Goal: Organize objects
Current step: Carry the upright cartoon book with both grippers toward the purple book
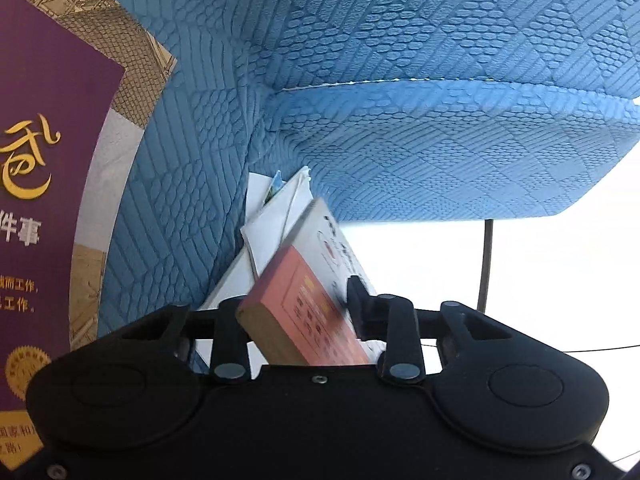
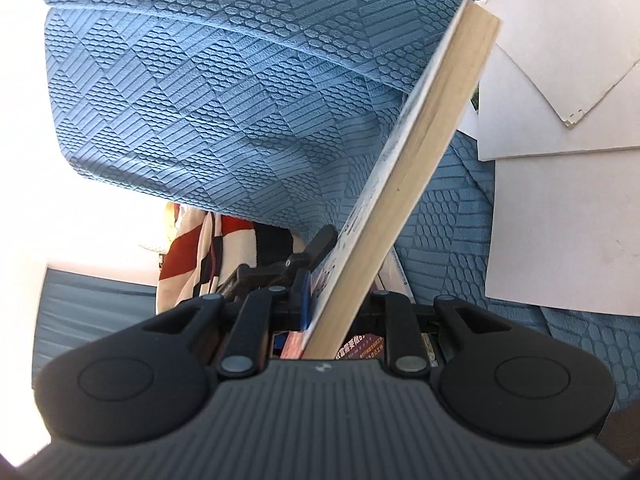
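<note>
Book with the orange cover is pinched on edge by both the left gripper and right gripper, tilted above the blue sofa, probably to carry it toward the white papers.

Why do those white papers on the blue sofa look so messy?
The white papers lie fanned at different angles on the blue sofa, not squared up, and one has a ragged, torn-looking corner. The book is tilted too, but only because the right gripper holds it.
</note>
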The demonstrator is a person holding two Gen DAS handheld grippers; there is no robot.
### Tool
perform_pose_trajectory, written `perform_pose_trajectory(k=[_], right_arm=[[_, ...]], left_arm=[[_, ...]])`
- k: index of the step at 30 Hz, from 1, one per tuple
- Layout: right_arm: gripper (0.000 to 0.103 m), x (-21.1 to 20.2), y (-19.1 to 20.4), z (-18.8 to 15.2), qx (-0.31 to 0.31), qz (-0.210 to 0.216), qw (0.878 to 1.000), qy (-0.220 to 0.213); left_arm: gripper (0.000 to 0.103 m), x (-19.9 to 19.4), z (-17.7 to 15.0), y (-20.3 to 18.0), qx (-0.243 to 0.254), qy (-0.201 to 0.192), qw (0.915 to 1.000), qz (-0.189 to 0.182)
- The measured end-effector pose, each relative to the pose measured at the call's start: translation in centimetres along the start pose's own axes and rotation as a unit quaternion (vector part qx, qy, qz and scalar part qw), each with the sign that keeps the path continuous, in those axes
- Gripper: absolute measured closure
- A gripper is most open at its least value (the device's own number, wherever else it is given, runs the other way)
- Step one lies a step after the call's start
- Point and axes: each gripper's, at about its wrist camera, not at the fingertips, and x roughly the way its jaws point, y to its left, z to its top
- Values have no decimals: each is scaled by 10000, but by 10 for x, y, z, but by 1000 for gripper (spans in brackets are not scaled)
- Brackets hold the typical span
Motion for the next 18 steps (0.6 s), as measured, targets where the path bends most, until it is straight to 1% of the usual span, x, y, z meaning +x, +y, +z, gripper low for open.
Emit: perform_pose_trajectory(k=[3,5,7,9,13,16,18], right_arm=[[80,2,2,0,57,20,10000,55],[78,3,4,0,75,19,9999,89],[76,4,4,1,245,-16,9996,99],[74,6,5,3,343,-157,9992,112],[69,9,11,2,147,-621,9979,123],[67,10,9,1,243,-724,9969,163],[64,8,6,1,344,-823,9959,173]], left_arm=[[76,-6,0,-3,29,21,10000,20],[80,-11,0,-4,55,-25,10000,10],[81,-15,-2,-5,79,-60,10000,-2],[81,-16,-4,-7,158,-92,9997,146],[81,-19,-8,-4,173,-120,9994,286],[81,-20,-10,-4,239,-144,9989,385],[81,-20,-11,-6,316,-133,9984,450]])
